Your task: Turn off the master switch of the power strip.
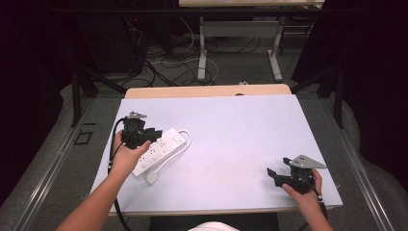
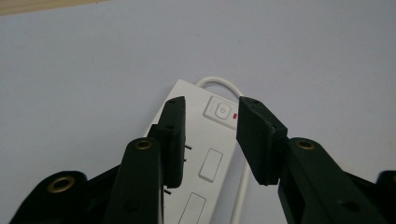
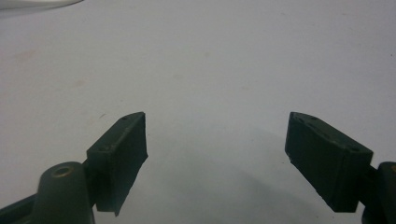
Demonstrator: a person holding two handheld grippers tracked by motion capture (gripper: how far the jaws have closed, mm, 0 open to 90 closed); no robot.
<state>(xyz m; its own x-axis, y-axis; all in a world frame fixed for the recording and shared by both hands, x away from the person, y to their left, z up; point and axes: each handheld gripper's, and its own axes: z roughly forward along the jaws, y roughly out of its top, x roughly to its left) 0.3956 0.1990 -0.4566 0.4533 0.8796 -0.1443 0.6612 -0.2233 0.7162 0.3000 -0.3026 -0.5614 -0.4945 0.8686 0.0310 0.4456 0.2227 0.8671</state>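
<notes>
White power strip lies between left gripper jaws.

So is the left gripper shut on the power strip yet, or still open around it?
Open. In the left gripper view the left gripper straddles the white power strip, and a gap shows at the right jaw.

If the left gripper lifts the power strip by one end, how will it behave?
The power strip looks like a rigid plastic bar, so it should stay straight but may sag in the left gripper. Its smooth casing may slip. The white cord is floppy and would probably trail behind.
</notes>
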